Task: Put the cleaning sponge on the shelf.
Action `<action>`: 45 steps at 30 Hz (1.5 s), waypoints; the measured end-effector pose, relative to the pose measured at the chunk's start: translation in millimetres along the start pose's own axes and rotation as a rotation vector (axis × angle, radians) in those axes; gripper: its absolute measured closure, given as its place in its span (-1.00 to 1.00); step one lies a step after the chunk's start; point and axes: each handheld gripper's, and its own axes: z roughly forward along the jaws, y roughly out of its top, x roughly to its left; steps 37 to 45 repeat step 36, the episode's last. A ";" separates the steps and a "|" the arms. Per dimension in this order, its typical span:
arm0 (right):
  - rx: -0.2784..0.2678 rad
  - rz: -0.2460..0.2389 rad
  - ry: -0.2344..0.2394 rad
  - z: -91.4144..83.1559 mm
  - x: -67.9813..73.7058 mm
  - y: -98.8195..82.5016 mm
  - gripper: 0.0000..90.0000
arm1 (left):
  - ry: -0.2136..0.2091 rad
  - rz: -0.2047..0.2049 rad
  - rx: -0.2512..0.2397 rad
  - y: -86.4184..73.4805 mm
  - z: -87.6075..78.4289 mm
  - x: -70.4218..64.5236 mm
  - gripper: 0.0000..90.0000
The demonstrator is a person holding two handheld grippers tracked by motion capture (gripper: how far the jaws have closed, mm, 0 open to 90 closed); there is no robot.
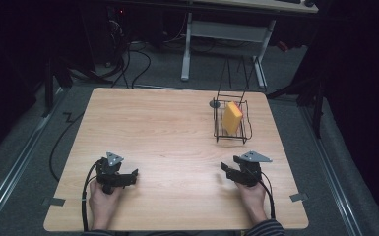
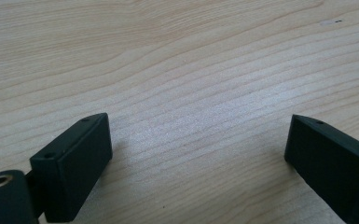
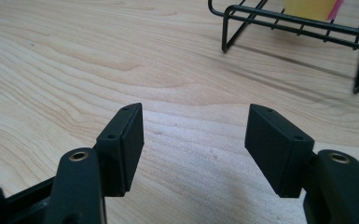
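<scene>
Both my grippers, left gripper (image 1: 134,175) and right gripper (image 1: 225,169), low near tabletop (image 1: 167,142) near edge, jaws wide apart, empty. Wire basket (image 1: 231,135) with yellow sponge (image 1: 232,118) toward far right corner. Risk: right jaws bump light basket, push it, tip sponge out.

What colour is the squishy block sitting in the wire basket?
Yellow. The rectangular sponge block leans inside the black wire basket; the high view shows it best.

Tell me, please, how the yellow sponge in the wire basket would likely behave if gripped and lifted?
The yellow sponge looks like soft foam, so it would probably compress and feel light. It stands on edge, leaning in the wire basket, so a nudge may topple it. Its matte surface seems unlikely to slip.
</scene>
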 end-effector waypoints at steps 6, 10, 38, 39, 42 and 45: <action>0.041 -0.004 -0.002 7.4 0.3 -2.3 -0.17 | 0.000 0.000 0.000 0.0 0.0 0.0 -0.83; 0.052 -0.017 -0.010 10.1 0.8 -3.1 -0.17 | 0.000 0.000 0.000 0.0 0.0 0.0 -0.83; 0.121 -0.075 -0.063 16.8 5.4 -3.4 -0.21 | 0.000 0.000 0.000 -0.3 -0.2 -0.3 -0.83; 0.121 -0.075 -0.063 16.8 5.4 -3.4 -0.21 | 0.000 0.000 0.000 -0.3 -0.2 -0.3 -0.83; 0.121 -0.075 -0.063 16.8 5.4 -3.4 -0.21 | 0.000 0.000 0.000 -0.3 -0.2 -0.3 -0.83; 0.121 -0.075 -0.063 16.8 5.4 -3.4 -0.21 | 0.000 0.000 0.000 -0.3 -0.2 -0.3 -0.83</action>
